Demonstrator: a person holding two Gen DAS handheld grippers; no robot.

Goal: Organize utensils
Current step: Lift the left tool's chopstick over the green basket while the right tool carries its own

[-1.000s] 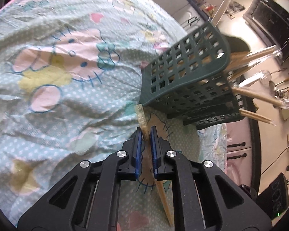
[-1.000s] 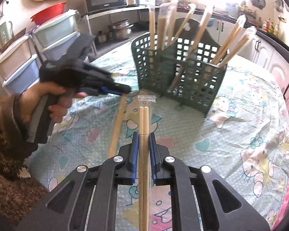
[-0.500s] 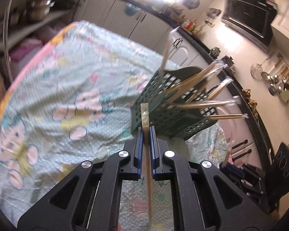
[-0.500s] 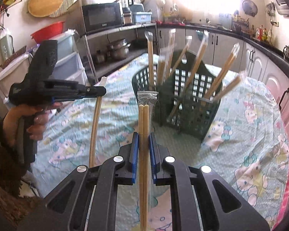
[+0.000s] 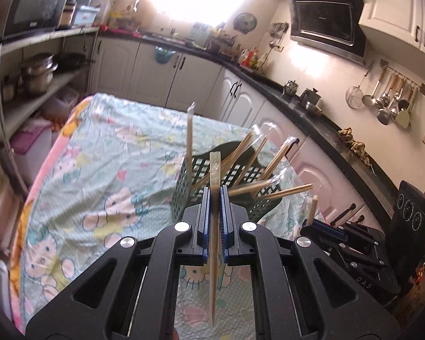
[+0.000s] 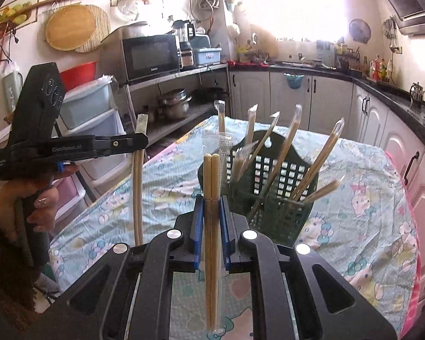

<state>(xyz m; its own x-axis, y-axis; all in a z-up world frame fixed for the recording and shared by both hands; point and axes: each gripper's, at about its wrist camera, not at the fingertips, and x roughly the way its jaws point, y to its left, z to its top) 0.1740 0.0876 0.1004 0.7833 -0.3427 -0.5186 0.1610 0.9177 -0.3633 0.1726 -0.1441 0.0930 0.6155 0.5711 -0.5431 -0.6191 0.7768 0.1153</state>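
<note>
My left claw [image 6: 140, 141] is clamped on one wrapped pair of chopsticks [image 6: 138, 187], held upright at the left, above the tabletop's [image 6: 359, 226] near edge. My right claw [image 6: 211, 198] grips a second wrapped pair [image 6: 211, 226], standing upright too. Farther right, the green basket [image 6: 272, 198] on the tabletop holds several more wrapped pairs, leaning outward.
</note>
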